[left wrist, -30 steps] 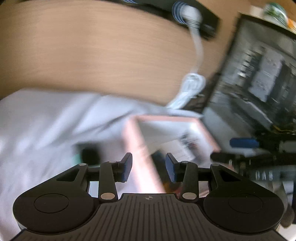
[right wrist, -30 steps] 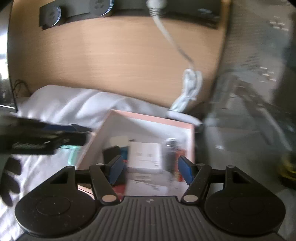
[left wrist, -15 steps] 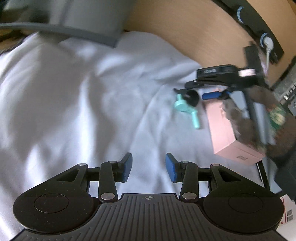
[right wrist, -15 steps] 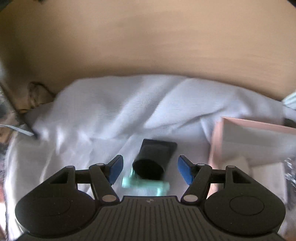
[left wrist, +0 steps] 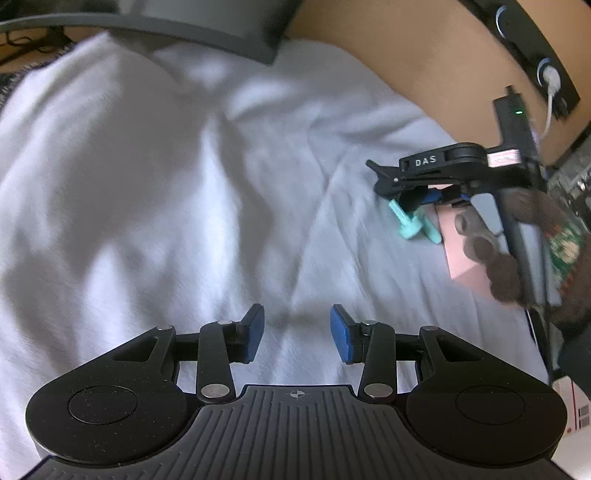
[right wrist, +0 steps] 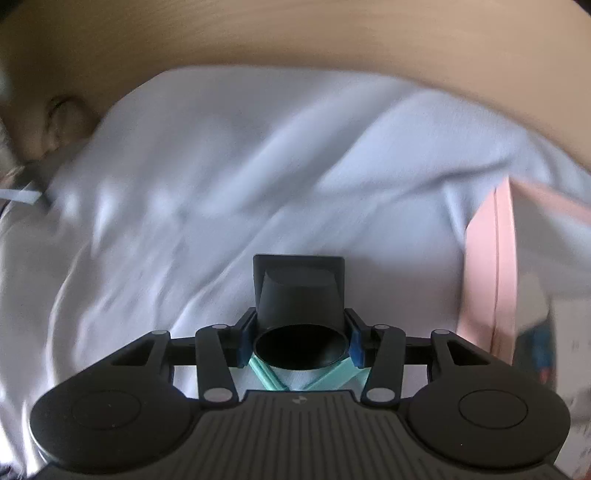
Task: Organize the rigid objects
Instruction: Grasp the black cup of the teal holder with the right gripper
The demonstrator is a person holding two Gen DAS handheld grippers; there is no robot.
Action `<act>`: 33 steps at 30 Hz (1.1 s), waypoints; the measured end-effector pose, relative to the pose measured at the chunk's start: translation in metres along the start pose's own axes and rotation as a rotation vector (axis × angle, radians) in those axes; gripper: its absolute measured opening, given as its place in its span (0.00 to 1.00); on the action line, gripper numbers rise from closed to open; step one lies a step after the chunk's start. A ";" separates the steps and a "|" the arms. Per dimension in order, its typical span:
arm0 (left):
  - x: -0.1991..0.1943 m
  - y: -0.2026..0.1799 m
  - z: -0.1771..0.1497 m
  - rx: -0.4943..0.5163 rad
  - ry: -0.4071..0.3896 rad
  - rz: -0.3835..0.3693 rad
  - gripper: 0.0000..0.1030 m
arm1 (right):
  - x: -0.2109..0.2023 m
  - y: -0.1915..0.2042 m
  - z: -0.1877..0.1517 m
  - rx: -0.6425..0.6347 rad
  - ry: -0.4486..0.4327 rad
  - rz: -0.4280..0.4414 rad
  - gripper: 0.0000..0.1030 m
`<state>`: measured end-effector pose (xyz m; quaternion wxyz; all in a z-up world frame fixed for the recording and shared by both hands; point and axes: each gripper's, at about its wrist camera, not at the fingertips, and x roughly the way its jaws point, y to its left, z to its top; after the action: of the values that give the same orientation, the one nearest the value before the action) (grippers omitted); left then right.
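Observation:
In the right wrist view my right gripper [right wrist: 298,341] is shut on a black funnel-shaped plastic part [right wrist: 299,295] with a round mouth and a square base. It sits over a teal plastic piece [right wrist: 325,376] on the white cloth [right wrist: 221,184]. A pink box [right wrist: 487,280] stands just to the right. In the left wrist view my left gripper [left wrist: 295,334] is open and empty over bare cloth [left wrist: 147,184]. The right gripper [left wrist: 417,184] shows there at the far right, above the teal piece [left wrist: 410,223] and beside the pink box [left wrist: 456,240].
A wooden panel [left wrist: 424,59] runs behind the cloth, with a black socket strip [left wrist: 535,55] and a white plug on it. A grey monitor base [left wrist: 203,18] stands at the back left. A gloved hand [left wrist: 517,251] holds the right gripper.
My right gripper has come down and closed on the black part, which lay loose between open fingers before. My left gripper swung left from the box to bare cloth and stays open.

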<state>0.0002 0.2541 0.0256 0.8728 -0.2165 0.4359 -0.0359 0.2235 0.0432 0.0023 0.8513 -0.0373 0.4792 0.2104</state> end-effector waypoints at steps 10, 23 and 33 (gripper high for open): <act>0.011 -0.034 -0.015 0.067 0.037 -0.035 0.42 | -0.046 0.031 -0.096 -0.006 0.065 0.203 0.46; 0.027 -0.077 -0.019 0.100 0.066 -0.018 0.42 | -0.133 -0.022 -0.174 -0.173 -0.217 -0.077 0.46; 0.053 -0.130 -0.018 0.238 0.102 -0.082 0.42 | -0.145 -0.080 -0.232 -0.059 -0.173 -0.175 0.64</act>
<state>0.0352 0.1173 0.0302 0.8668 -0.1267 0.4633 -0.1339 0.0040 -0.1379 -0.0130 0.9030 -0.0859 0.3925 0.1520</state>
